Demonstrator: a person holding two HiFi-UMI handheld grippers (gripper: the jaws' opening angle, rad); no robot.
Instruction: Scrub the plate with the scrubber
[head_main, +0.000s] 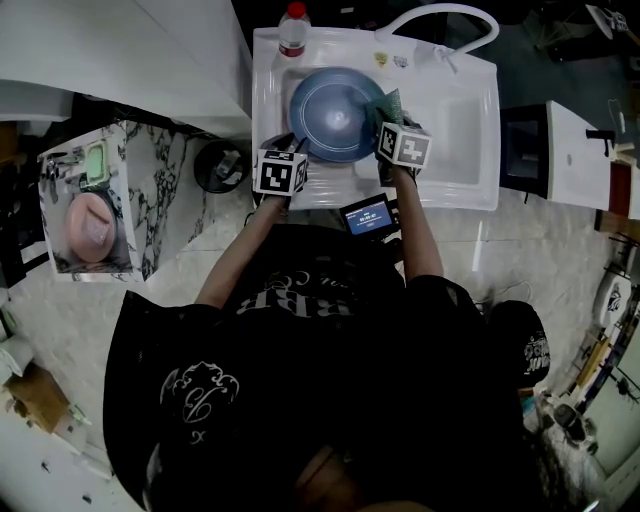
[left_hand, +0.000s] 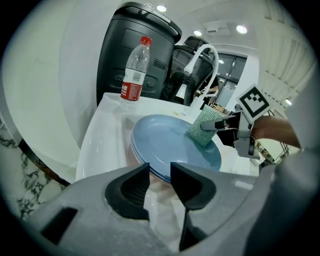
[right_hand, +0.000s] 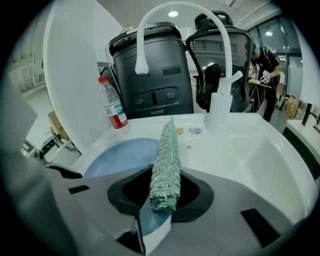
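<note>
- The plate is round, plain blue and glossy, with a pale glare patch near its middle. In my left gripper view a paler rim shows just under its near edge.
- It lies in the left part of the white sink, face up towards my head camera.
- The scrubber is a green pad with a glittery mesh skin. I see it edge-on in the right gripper view, standing up out of the jaws.
- My right hand-held gripper is pinching the scrubber by its lower end, with both jaws tight against its sides.
- From the left gripper view, the scrubber's free end rests on the plate's face, at about 3 o'clock on the plate as seen from overhead.
- My left hand-held gripper sits at the plate's 7 o'clock edge. Its jaws are slightly apart with nothing clamped between them. The near rim crosses the gap at their tips, and I cannot tell whether they touch it.
- A clear bottle with a red cap stands on the sink ledge at the plate's 11 o'clock.
- The white tap arches at 1 o'clock.
</note>
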